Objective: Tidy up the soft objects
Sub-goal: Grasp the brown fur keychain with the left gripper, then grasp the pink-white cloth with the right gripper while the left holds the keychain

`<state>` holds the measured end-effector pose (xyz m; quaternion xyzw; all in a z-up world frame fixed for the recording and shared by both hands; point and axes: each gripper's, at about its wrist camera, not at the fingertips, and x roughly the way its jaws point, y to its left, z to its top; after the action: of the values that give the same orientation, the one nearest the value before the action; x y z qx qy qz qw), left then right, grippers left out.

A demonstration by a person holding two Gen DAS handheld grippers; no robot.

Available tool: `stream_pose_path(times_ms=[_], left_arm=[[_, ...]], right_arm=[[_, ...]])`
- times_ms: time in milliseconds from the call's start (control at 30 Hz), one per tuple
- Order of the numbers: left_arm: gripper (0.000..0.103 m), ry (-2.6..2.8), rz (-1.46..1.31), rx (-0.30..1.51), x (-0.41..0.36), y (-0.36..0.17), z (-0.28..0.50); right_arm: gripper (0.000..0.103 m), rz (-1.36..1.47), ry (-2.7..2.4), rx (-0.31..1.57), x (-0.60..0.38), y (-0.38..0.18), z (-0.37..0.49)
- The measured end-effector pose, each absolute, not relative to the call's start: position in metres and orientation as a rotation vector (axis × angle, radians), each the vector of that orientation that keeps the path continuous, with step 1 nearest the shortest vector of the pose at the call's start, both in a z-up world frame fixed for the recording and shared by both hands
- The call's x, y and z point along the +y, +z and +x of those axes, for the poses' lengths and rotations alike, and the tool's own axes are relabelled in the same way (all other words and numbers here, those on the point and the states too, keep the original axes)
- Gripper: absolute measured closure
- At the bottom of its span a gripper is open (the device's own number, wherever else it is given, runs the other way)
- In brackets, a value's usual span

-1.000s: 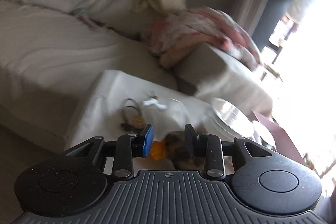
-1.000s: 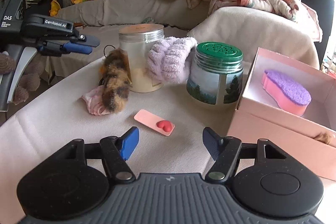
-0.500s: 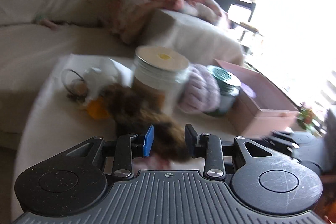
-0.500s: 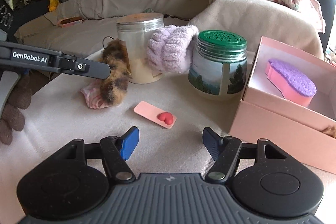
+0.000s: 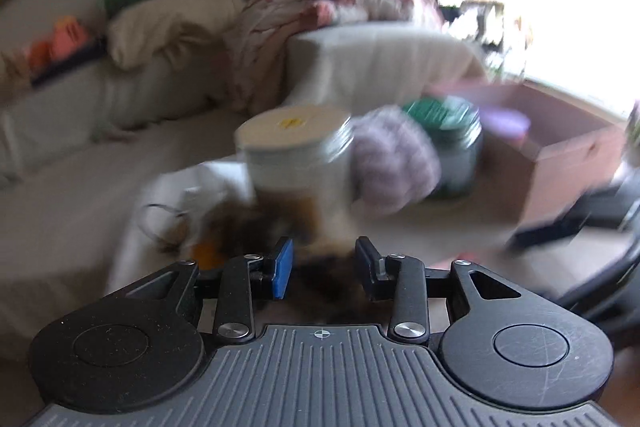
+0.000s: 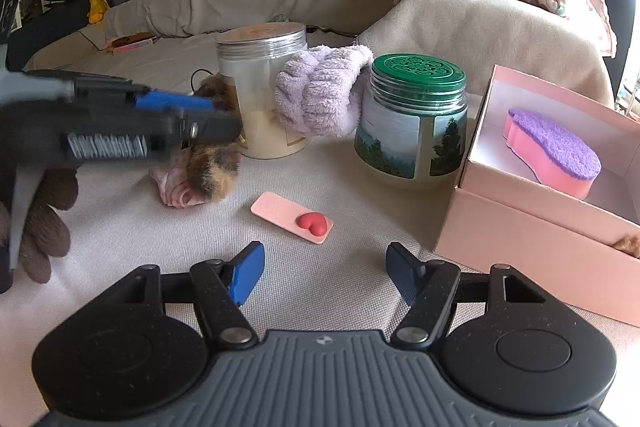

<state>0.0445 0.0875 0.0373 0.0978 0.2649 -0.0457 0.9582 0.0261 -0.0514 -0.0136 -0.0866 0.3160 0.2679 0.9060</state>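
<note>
The job looks to be in its early part. One soft thing already lies in the pink box [image 6: 532, 251] at the right of the tabletop [image 6: 120, 227]: a pink sponge with a purple top [image 6: 556, 155], and a scrap of tan fluff [image 6: 628, 243] shows at the box's near corner, too little of it to name. Still out on the tabletop are the furry brown-and-orange piece [image 6: 214, 167], lying on a crumpled pink cloth [image 6: 174, 187] and leaning by the silver-lidded jar [image 6: 262, 87]; the lilac towelling band [image 6: 320, 91], wedged between that jar and the green-lidded jar [image 6: 412, 115]; and a flat pink pad with a red heart [image 6: 292, 217] lying alone in the open middle. The left gripper [image 5: 323, 269] has its fingers apart with the furry piece between them, though its own view is smeared with motion and I cannot tell whether the pads touch the fur; from the right camera it hangs over that piece at jar height. The right gripper [image 6: 325, 277] is spread wide, holds nothing, and hovers low over the bare cloth just short of the heart pad. By my reckoning the furry piece is the step in hand, and the cloth, the band and perhaps the pad are left to go into the box.
</note>
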Motion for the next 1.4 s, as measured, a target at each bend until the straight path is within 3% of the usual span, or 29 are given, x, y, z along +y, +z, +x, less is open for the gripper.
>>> stream_pose_path(times_ms=[300,533,867,967,1033,1400], left_arm=[[0.06,0.14,0.149,0.594,0.15,0.038,0.036],[0.061,0.024,-0.346,0.593,0.211,0.045,0.038],[0.061,0.036,-0.322,0.652,0.202,0.028,0.093],[0.067,0.029,-0.342,0.636,0.207,0.028,0.103],[0.076,0.011,-0.345,0.646,0.21,0.027,0.111],[0.083,-0.042,-0.345,0.704,0.218,0.023,0.116]], right_arm=[[0.035,-0.176,0.547,0.653,-0.051,-0.014,0.027],[0.035,-0.178,0.543,0.654,-0.05,-0.014,0.028],[0.034,-0.176,0.536,0.656,-0.049,-0.014,0.028],[0.034,-0.176,0.536,0.656,-0.049,-0.014,0.028],[0.033,-0.178,0.536,0.657,-0.049,-0.015,0.029],[0.033,-0.189,0.517,0.65,-0.045,-0.014,0.027]])
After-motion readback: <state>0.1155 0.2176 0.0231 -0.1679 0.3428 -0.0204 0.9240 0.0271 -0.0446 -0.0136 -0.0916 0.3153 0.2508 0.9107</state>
